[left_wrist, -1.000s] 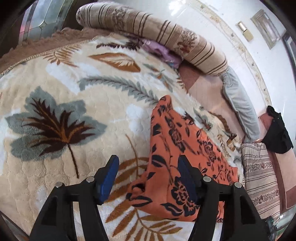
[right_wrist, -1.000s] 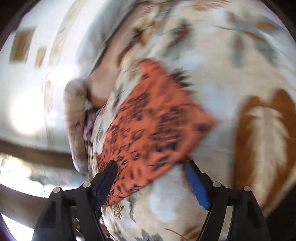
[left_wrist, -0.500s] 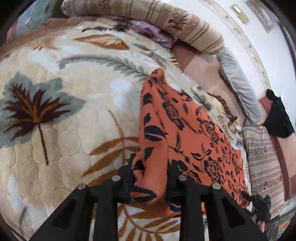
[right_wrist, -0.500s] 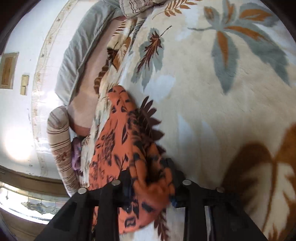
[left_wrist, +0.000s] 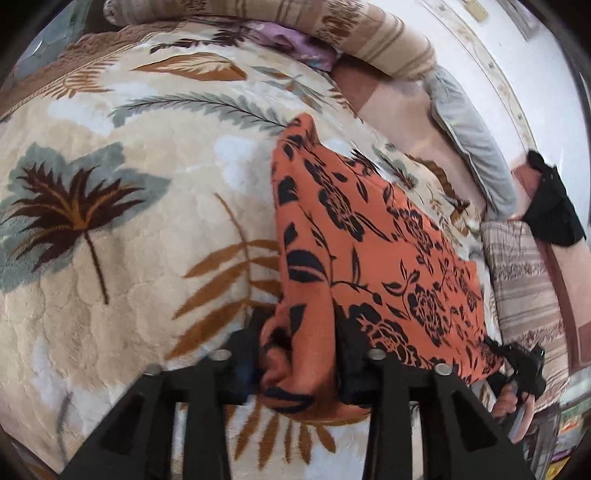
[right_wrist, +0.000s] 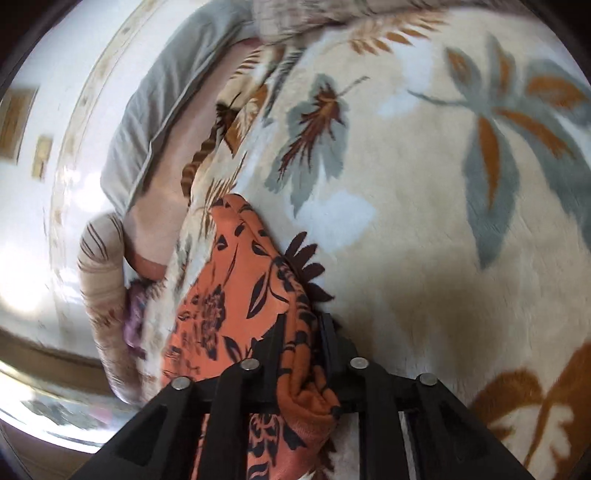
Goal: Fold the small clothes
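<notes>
An orange garment with a black flower print (left_wrist: 369, 236) lies on a cream blanket with leaf patterns (left_wrist: 129, 229). My left gripper (left_wrist: 297, 332) is shut on the garment's near left corner, the cloth bunched between the jaws. In the left wrist view the right gripper (left_wrist: 517, 365) shows at the garment's near right corner. In the right wrist view my right gripper (right_wrist: 301, 332) is shut on a bunched corner of the same garment (right_wrist: 236, 295), which stretches away to the left over the blanket (right_wrist: 424, 221).
A striped bolster (left_wrist: 332, 33) and a purple cloth (left_wrist: 295, 48) lie at the bed's far end. A grey pillow (left_wrist: 476, 140), a striped cushion (left_wrist: 524, 288) and a black garment (left_wrist: 554, 206) sit along the right side by the white wall.
Both grippers went from open above the garment to shut on its corners. The gripped edge has since lifted slightly and the cloth is pulled taut between them.
</notes>
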A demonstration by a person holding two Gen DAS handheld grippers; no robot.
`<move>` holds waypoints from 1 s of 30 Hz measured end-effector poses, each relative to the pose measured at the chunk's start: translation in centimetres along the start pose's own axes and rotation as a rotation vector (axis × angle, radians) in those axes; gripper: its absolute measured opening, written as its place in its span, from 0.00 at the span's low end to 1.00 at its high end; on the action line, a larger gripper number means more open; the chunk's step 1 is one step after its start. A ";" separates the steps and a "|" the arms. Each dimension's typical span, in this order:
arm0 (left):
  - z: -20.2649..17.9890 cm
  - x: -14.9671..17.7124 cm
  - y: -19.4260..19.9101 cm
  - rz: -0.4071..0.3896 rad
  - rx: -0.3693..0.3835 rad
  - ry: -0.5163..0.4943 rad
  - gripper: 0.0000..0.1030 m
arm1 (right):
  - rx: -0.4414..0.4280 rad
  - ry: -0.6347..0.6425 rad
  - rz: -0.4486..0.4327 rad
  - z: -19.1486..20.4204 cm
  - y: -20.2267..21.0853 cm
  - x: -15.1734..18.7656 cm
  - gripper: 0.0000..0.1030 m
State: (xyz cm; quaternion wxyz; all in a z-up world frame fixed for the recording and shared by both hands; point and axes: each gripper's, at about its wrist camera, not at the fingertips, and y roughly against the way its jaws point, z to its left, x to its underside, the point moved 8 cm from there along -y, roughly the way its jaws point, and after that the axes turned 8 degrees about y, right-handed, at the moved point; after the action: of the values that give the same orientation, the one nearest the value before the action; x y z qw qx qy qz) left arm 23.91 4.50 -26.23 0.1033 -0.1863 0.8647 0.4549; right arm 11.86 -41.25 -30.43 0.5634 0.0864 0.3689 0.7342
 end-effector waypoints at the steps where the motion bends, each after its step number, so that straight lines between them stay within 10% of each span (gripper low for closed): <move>1: 0.0 -0.3 0.5 -0.011 0.003 0.002 0.41 | -0.014 -0.020 0.013 -0.1 0.3 0.3 0.50; 3: 0.1 -0.9 1.5 -0.048 -0.010 -0.014 0.41 | -0.064 -0.048 -0.001 0.2 1.3 0.8 0.77; 6: -0.2 -2.2 3.2 -0.137 -0.025 -0.041 0.41 | -0.077 0.016 -0.056 1.1 2.7 1.7 0.77; 8: -0.5 -2.3 3.3 -0.155 -0.032 -0.067 0.41 | -0.058 0.042 -0.021 1.5 1.6 2.7 0.74; 12: 0.2 -1.6 0.8 -0.097 -0.181 -0.119 0.41 | 0.028 0.084 -0.032 1.4 -0.4 2.7 0.29; 22: 3.0 -4.3 3.0 -0.142 -0.123 0.073 0.42 | 0.046 0.528 -0.134 15.5 3.5 4.1 0.23; 30: 5.7 -6.7 7.2 -0.273 -0.156 0.168 0.42 | -0.067 0.756 -0.020 28.2 1.7 14.9 0.23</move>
State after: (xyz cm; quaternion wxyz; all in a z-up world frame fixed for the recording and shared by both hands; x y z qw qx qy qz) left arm 27.03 14.46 -21.70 0.0765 -0.3470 0.7989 0.4853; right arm 20.60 -15.59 -13.56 0.3969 -0.2127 0.5274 0.7205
